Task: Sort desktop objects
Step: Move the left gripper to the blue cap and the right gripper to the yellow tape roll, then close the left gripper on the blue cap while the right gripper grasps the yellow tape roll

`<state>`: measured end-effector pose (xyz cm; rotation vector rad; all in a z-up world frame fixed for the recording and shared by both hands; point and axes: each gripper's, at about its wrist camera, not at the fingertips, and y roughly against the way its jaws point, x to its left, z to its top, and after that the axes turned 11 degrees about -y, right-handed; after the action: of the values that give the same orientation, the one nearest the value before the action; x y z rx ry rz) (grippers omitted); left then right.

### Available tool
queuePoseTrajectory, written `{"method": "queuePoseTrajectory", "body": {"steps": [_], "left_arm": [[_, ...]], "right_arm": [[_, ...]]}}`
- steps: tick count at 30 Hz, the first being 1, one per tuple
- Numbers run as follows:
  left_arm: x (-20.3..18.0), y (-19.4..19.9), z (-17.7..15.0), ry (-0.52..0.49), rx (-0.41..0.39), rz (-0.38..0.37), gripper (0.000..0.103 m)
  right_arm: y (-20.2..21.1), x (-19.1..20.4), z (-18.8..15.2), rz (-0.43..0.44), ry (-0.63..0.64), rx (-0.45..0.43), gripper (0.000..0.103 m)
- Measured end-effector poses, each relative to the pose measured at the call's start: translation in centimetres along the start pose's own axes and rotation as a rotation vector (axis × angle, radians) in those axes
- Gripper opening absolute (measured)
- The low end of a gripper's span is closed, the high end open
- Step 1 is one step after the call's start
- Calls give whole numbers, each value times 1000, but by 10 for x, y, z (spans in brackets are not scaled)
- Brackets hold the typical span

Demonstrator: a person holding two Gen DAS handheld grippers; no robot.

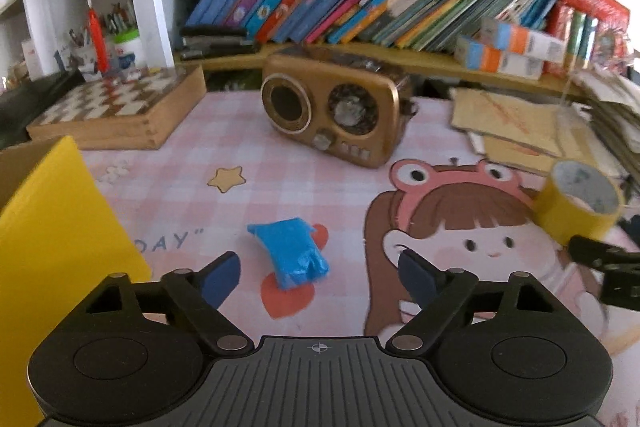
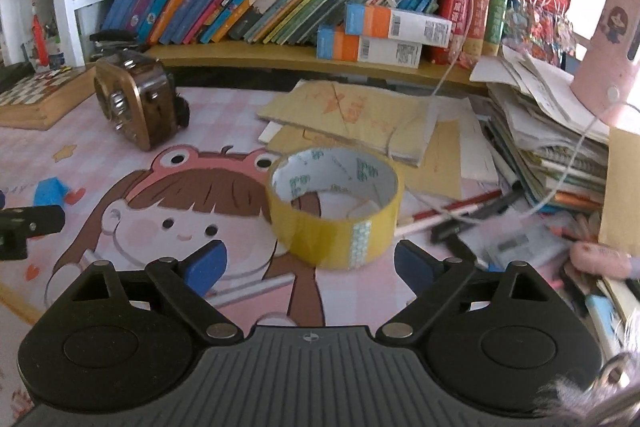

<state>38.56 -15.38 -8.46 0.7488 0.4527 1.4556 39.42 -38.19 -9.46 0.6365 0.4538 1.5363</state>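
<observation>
On the pink cartoon-print worktop (image 1: 280,131), I judged sorting barely begun: my left tongs (image 1: 320,277) gaped around the crumpled blue packet (image 1: 290,253), right tongs (image 2: 310,269) gaped before the yellow tape roll (image 2: 334,205), neither grasped.

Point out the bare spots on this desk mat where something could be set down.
Free: mat between chessboard box, radio and blue packet; also the cartoon patch between packet and tape roll. Crowded: right side, with envelopes, pens and stacked papers.
</observation>
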Motion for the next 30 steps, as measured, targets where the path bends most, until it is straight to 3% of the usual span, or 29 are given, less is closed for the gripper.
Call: {"method": "queuePoseTrajectory", "body": {"steps": [8, 10, 25, 28, 30], "left_arm": [[9, -32, 4, 41, 45, 43, 59], [10, -33, 6, 40, 37, 39, 39], [8, -6, 11, -13, -23, 27, 34], [5, 4, 12, -22, -39, 12, 34], [3, 10, 13, -24, -51, 1, 34]], "right_arm": [[-21, -4, 15, 6, -30, -25, 99], [-25, -3, 17, 3, -21, -27, 100], [-62, -12, 22, -57, 16, 4, 100], [-64, -14, 23, -32, 9, 10, 91], [-63, -13, 23, -28, 15, 13, 91]]}}
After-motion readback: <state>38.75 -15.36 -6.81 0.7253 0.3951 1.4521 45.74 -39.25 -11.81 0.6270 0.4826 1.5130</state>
